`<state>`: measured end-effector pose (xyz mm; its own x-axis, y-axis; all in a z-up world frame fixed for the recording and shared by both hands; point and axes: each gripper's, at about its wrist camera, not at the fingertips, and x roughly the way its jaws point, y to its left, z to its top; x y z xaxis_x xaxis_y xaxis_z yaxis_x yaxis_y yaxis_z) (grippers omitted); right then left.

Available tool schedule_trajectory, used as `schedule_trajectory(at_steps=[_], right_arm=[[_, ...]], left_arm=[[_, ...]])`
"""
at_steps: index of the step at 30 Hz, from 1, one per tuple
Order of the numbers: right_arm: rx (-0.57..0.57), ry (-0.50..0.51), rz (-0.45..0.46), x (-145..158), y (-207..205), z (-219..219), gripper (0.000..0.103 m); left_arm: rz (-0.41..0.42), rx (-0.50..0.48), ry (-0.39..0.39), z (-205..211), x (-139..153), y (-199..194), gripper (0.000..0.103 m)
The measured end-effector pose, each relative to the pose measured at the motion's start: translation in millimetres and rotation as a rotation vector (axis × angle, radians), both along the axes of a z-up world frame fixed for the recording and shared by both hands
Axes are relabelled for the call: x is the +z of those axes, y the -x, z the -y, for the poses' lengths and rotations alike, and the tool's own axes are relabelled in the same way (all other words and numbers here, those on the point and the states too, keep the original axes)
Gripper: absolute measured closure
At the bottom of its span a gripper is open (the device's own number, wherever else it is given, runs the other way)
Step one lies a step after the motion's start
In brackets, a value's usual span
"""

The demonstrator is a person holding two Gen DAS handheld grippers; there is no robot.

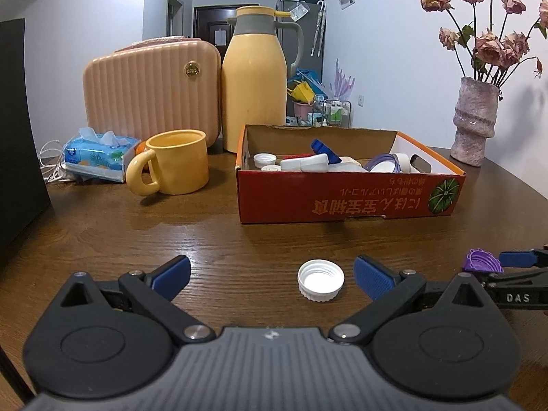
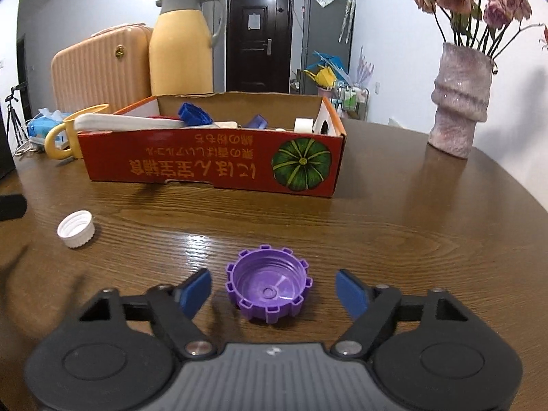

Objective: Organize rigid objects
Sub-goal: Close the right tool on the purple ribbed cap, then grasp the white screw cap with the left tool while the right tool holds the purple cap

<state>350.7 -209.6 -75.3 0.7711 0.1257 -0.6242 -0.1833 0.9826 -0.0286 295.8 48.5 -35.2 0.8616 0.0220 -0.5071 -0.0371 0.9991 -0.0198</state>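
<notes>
Wood-grain surface (image 2: 394,239), dark brown and glossy, carries every item we describe. We hold the left tongs (image 1: 272,275) spread wide, their blue ribbed pads (image 1: 371,275) standing clear on either side of a white bottle cap (image 1: 321,279). This cap is round moulded plastic with a finely ridged skirt; it rests open side up, showing internal thread, nearer the right pad but not touching it.

We hold the right tongs (image 2: 274,291) partly spread around a purple bottle cap (image 2: 269,286). A visible gap remains between each blue pad and the cap wall, so nothing is pinched. This cap is also round plastic, open side up, with square castellated lugs spaced about its outer wall and a small raised ring at the centre of its floor.

Beyond both caps stands a shallow rectangular cardboard box (image 2: 212,167), red-orange printed outside with a green pumpkin graphic, plain brown inside. It contains assorted white, blue and clear plastic caps and lids.

Left of the box we note a smooth yellow ceramic mug (image 1: 178,162) with a thick loop handle, a soft blue tissue pack (image 1: 97,157), a ribbed pink hard-shell case (image 1: 150,92) and a tall yellow thermal jug (image 1: 255,78). At right, a rough-textured, stepped pink vase (image 2: 459,102) holds dried roses.
</notes>
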Motion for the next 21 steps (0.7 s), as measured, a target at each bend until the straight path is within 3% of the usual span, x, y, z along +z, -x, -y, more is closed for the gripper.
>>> schedule_trajectory(at_steps=[3, 9, 21], right_arm=[[-0.003, -0.011, -0.014, -3, -5, 0, 0.050], [-0.004, -0.032, -0.016, -5, -7, 1, 0.051], [-0.035, -0.086, 0.086, 8, 6, 10, 0.051]], left_arm=[[-0.002, 0.000, 0.003, 0, 0, 0, 0.000], [-0.012, -0.006, 0.008, 1, -1, -2, 0.000], [-0.075, -0.025, -0.007, 10, -13, -15, 0.000]])
